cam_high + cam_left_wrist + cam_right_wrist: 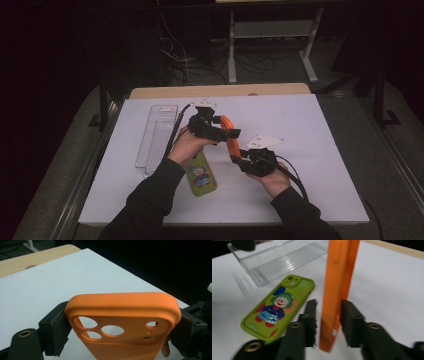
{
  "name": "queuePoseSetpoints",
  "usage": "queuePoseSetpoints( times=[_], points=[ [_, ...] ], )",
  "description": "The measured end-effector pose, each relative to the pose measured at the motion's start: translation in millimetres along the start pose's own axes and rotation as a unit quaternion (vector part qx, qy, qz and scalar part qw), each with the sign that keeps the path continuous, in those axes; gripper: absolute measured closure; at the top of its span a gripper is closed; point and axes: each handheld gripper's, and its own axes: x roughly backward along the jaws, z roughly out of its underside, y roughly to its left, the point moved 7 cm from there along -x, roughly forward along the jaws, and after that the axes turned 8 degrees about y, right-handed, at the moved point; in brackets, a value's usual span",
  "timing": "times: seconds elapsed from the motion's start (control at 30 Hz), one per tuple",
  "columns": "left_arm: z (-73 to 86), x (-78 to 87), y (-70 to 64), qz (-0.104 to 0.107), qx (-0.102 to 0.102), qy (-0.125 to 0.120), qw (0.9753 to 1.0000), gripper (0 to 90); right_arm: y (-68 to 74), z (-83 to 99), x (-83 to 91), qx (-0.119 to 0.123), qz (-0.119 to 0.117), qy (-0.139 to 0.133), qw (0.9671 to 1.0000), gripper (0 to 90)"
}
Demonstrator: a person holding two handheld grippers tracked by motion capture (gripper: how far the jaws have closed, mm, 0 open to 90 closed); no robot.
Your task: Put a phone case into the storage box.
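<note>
An orange phone case point(229, 141) is held up off the white table between my two grippers. My left gripper point(226, 131) is shut on its camera-hole end, with a pad pressed on each long edge point(125, 305). My right gripper point(239, 160) is at the case's lower end. In the right gripper view the case point(337, 277) stands edge-on between the jaws of this gripper point(328, 306). The right jaw touches it and a thin gap shows at the left jaw. That view is blurred.
A green phone case with a clown picture point(201, 176) lies flat under the left forearm point(277, 307). A clear plastic tray point(156, 135) stands at the left. The white sheet point(310, 130) extends to the right, with wooden table edge point(220, 91) behind.
</note>
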Motion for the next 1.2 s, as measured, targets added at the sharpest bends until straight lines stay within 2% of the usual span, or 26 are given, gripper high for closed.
queuePoseSetpoints(
  times=[0.1, 0.23, 0.37, 0.43, 0.53, 0.73, 0.8, 0.9, 1.2],
  points=[
    [-1.1, 2.1, 0.1, -0.001, -0.001, 0.004, 1.0000, 14.8, -2.7, 1.5, 0.9, -0.003, -0.001, 0.007, 1.0000, 59.4],
    [-3.4, 5.8, 2.1, -0.015, -0.007, 0.009, 0.9998, 14.8, -6.8, 3.2, 4.5, -0.003, -0.004, 0.015, 0.9999, 44.2],
    [-5.2, 11.0, 5.5, -0.025, -0.011, 0.017, 0.9995, 14.8, -13.4, 13.4, 7.9, 0.010, 0.001, 0.037, 0.9992, 29.4],
    [-7.0, 14.8, 7.5, -0.030, -0.014, 0.018, 0.9993, 14.8, -17.6, 18.3, 10.7, 0.008, 0.005, 0.045, 0.9990, 24.9],
    [-9.7, 21.2, 10.7, -0.042, -0.013, 0.024, 0.9988, 14.8, -24.3, 25.5, 14.9, 0.009, 0.004, 0.050, 0.9987, 13.1],
    [-16.8, 38.8, 21.4, -0.065, -0.014, 0.032, 0.9973, 14.8, -39.2, 47.4, 24.1, 0.003, 0.010, 0.060, 0.9981, 0.7],
    [-18.9, 44.2, 26.0, -0.073, -0.014, 0.033, 0.9967, 14.8, -42.6, 54.0, 27.2, -0.006, 0.008, 0.063, 0.9980, 0.0],
    [-21.1, 52.6, 34.0, -0.083, -0.012, 0.037, 0.9958, 14.8, -46.5, 61.8, 31.1, -0.005, 0.009, 0.057, 0.9983, 0.0],
    [-26.5, 81.9, 62.3, -0.135, -0.005, 0.048, 0.9896, 14.8, -52.0, 79.6, 37.1, -0.002, 0.018, 0.058, 0.9982, 0.0]
  ],
)
